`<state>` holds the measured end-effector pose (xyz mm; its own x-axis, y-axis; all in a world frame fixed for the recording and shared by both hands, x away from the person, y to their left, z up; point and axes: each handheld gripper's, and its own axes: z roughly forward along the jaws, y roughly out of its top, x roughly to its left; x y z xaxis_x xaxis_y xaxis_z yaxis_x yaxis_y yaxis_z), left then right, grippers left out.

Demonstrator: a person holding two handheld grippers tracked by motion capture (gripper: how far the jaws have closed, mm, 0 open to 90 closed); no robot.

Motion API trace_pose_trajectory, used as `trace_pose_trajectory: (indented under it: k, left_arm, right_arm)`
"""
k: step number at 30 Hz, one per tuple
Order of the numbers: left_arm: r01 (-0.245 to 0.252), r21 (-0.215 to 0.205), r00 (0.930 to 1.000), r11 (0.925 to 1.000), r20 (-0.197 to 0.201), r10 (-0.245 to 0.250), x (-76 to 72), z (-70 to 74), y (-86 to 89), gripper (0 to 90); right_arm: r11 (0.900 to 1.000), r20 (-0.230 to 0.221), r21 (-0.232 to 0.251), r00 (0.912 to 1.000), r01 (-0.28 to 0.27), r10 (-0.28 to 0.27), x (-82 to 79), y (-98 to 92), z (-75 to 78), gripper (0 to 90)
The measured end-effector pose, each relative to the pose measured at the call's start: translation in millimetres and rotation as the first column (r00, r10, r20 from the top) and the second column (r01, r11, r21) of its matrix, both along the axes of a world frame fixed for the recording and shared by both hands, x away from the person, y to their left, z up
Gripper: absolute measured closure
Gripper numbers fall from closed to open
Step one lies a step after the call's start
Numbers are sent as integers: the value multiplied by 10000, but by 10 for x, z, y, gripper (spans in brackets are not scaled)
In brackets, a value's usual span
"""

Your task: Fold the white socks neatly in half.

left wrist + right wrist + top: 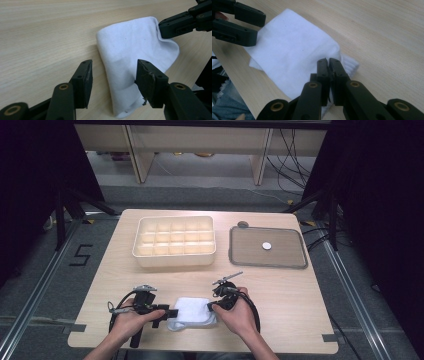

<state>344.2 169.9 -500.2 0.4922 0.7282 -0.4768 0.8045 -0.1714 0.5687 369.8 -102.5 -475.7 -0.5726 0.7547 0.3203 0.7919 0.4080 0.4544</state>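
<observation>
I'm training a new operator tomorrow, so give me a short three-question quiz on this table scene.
1. True or false: the left tongs are clamped on the white cloth.
2. Which tongs pinch an edge of the cloth? A) left B) right C) neither
3. What lies in the grey tray?

Key:
1. False. Their jaws stand apart around the cloth's end without pressing it.
2. B. The right tongs are shut on the cloth's ribbed edge, as the right gripper view shows.
3. One small white round thing; what it is, I cannot tell. The cream compartment box stands to the tray's left in the high view.
</observation>
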Motion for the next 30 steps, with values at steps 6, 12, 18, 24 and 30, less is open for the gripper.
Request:
trace_pose_trajectory:
  k: [6, 12, 18, 24, 30]
  left_arm:
    - [250, -211, 9993, 9995, -270, -256, 8, -58, -63, 530]
    - [321, -296, 9985, 9990, -426, -334, 16, -111, -95, 623]
    - [266, -417, 9992, 9988, -298, -278, 23, -142, -102, 733]
    - [371, -389, 9990, 9986, -228, -380, 19, -158, -98, 788]
    - [504, -329, 9986, 9982, -136, -509, 18, -161, -103, 803]
  right_arm:
    - [9999, 144, 48, 9998, -102, 101, -8, -21, -15, 868]
    - [9999, 145, 90, 9999, -84, 83, -16, -26, -22, 864]
    - [9999, 30, 141, 10000, -5, 4, -17, -47, -31, 862]
    - [9999, -40, 160, 10000, 37, -36, -28, -51, -35, 862]
    - [9999, -38, 156, 10000, 65, -65, -33, -49, -40, 863]
